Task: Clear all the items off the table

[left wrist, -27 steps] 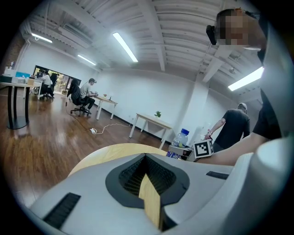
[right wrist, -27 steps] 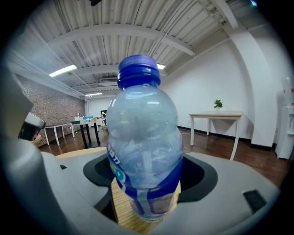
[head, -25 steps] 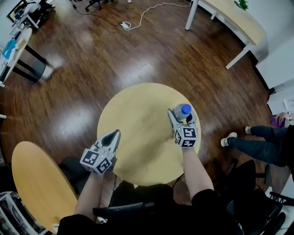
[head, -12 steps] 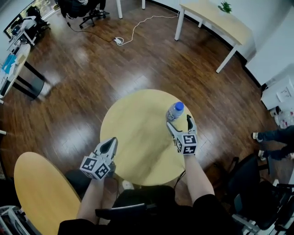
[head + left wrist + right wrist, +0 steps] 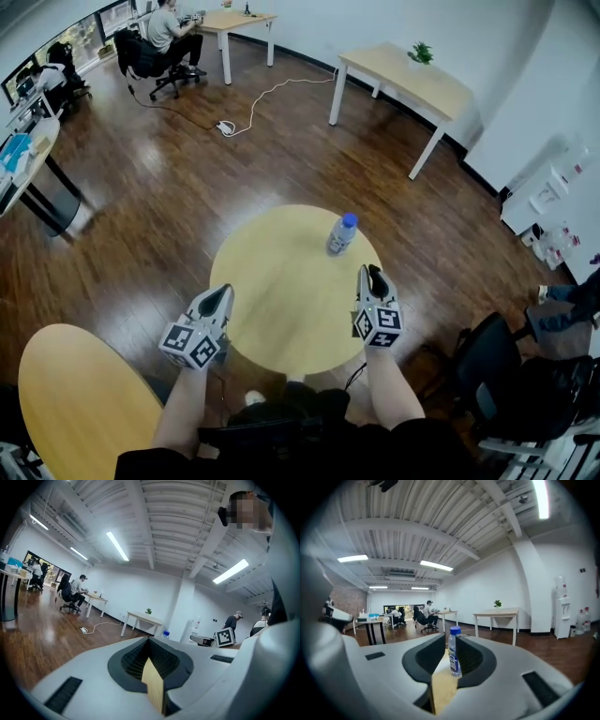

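A clear water bottle (image 5: 341,234) with a blue cap stands upright on the round wooden table (image 5: 281,300), toward its far right. My right gripper (image 5: 372,274) hovers over the table's near right edge, well short of the bottle. Its jaws have just been closing to a narrow gap with nothing between them. In the right gripper view the bottle (image 5: 455,651) shows ahead through that gap (image 5: 446,645). My left gripper (image 5: 220,292) sits at the near left edge, shut and empty (image 5: 149,641). The bottle's cap (image 5: 165,633) peeks over its jaws.
A second round table (image 5: 75,403) lies at the lower left. A black office chair (image 5: 506,366) stands at the lower right, and a person's legs (image 5: 572,305) beside it. A rectangular desk (image 5: 412,80) and a cable (image 5: 272,98) lie farther off on the wood floor.
My right gripper let go of the bottle, drew back toward me and narrowed its jaws. The bottle stays standing on the table. The left gripper shifted slightly and stayed shut.
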`<state>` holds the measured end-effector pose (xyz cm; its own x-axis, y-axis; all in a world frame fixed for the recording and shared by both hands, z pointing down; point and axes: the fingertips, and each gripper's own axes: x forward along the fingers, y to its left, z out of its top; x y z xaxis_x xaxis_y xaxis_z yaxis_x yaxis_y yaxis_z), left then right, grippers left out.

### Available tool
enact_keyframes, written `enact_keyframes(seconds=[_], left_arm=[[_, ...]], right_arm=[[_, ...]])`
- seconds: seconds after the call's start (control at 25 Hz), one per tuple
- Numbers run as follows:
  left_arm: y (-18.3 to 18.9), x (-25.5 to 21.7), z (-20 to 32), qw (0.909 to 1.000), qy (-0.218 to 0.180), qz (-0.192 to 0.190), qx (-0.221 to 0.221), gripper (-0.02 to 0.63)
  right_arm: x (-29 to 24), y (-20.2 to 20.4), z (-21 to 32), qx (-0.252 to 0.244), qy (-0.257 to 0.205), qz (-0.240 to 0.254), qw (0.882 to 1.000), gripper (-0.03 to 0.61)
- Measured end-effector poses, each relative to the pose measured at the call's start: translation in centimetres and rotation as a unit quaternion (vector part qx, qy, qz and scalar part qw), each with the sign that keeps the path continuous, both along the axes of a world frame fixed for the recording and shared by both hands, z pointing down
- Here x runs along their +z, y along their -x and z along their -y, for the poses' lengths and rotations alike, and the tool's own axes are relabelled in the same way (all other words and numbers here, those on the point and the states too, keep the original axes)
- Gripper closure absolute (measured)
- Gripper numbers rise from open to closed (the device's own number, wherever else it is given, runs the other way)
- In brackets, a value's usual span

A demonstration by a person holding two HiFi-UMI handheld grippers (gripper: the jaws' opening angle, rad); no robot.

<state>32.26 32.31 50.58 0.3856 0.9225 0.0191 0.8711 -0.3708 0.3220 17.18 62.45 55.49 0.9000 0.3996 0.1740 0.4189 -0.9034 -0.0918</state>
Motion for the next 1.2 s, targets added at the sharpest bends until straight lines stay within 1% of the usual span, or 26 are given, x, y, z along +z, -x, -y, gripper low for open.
enact_keyframes(seconds=[0.12,0.16,0.2,0.24,0.28,0.4,0.48,0.6,0.88,1.04,1.2], left_arm=[[1.3,-1.8,1.4,0.9996,0.024,-0.013,-0.004,0.612],[1.6,-2.2,2.0,0.9994,0.029,-0.017,-0.005,0.612],[1.9,-2.6,2.6,0.9992,0.033,-0.02,-0.006,0.612],[2.2,-2.8,3.2,0.9991,0.035,-0.023,-0.006,0.612],[2.5,-2.9,3.6,0.999,0.036,-0.027,-0.007,0.612],[3.3,-3.3,5.1,0.9985,0.036,-0.038,-0.015,0.612],[3.7,-3.6,6.1,0.9982,0.04,-0.04,-0.019,0.612],[4.3,-3.9,7.0,0.9979,0.043,-0.044,-0.022,0.612],[5.0,-5.3,9.0,0.9955,0.058,-0.063,-0.04,0.612],[5.5,-5.9,9.4,0.995,0.061,-0.075,-0.026,0.612],[5.9,-5.9,8.9,0.9963,0.057,-0.064,-0.008,0.612]], right_arm=[[-2.9,2.4,3.0,0.011,-0.017,-0.043,0.999,0.512],[-3.5,2.9,4.0,0.012,-0.022,-0.054,0.998,0.538],[-4.0,3.3,4.8,0.011,-0.023,-0.061,0.998,0.538],[-4.3,3.4,5.5,0.007,-0.02,-0.063,0.998,0.539],[-4.6,3.5,6.1,0.002,-0.014,-0.061,0.998,0.555],[-5.9,3.7,7.4,-0.012,0.004,-0.058,0.998,0.558],[-6.9,3.8,8.6,-0.02,0.017,-0.059,0.998,0.575],[-8.1,4.2,9.7,-0.029,0.035,-0.064,0.997,0.575],[-8.9,6.1,10.7,-0.028,0.04,-0.077,0.996,0.575],[-9.1,5.9,11.3,-0.026,0.043,-0.082,0.995,0.575],[-9.3,6.1,11.7,-0.027,0.048,-0.081,0.995,0.575]])
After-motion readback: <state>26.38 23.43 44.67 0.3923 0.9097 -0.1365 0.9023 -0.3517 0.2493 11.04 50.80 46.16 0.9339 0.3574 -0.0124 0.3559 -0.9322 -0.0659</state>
